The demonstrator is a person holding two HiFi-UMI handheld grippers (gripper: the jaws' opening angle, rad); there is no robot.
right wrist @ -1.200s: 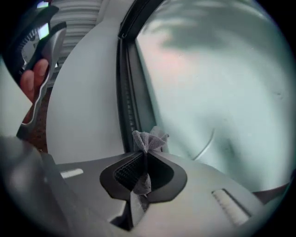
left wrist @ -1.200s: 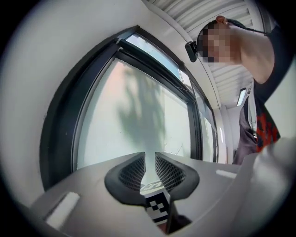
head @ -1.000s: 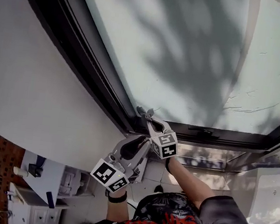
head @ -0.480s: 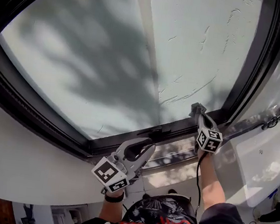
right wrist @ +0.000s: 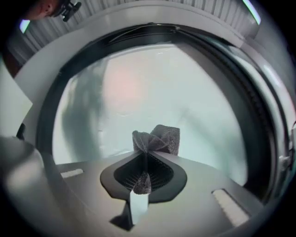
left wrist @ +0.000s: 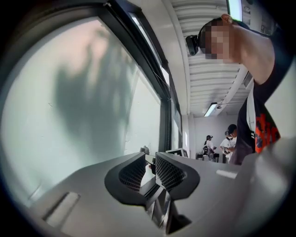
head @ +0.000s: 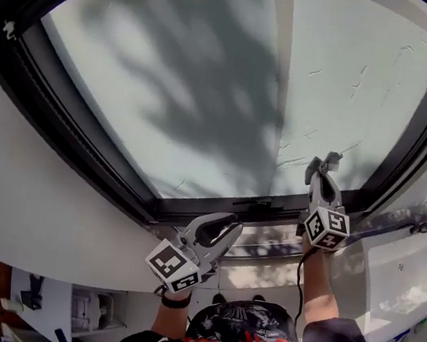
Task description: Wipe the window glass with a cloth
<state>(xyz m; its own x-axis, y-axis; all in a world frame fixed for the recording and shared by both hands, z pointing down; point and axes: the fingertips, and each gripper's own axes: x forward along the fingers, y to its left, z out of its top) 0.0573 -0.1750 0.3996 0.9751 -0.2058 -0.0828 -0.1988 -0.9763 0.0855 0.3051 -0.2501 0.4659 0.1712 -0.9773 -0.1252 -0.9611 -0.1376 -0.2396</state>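
The frosted window glass (head: 207,89) fills the upper head view, crossed by a tree-like shadow, and sits in a black frame (head: 120,183). My right gripper (head: 322,170) is raised near the lower right of the pane, shut on a grey mesh cloth (head: 328,161). In the right gripper view the cloth (right wrist: 156,139) bunches out past the closed gripper (right wrist: 147,150), facing the glass (right wrist: 152,88). Whether the cloth touches the pane I cannot tell. My left gripper (head: 226,225) hangs below the frame, its jaws a narrow gap apart and empty. In its own view that gripper (left wrist: 151,159) points along the glass (left wrist: 69,115).
A latch handle (head: 259,205) sits on the bottom frame bar. White wall (head: 41,208) curves below the window at left, and a white ledge (head: 409,273) lies at the right. Several people (left wrist: 230,141) stand far off in the room.
The right gripper has carried the cloth from the frame's lower left corner rightwards, then up onto the lower right of the pane. The left gripper has stayed low below the frame.
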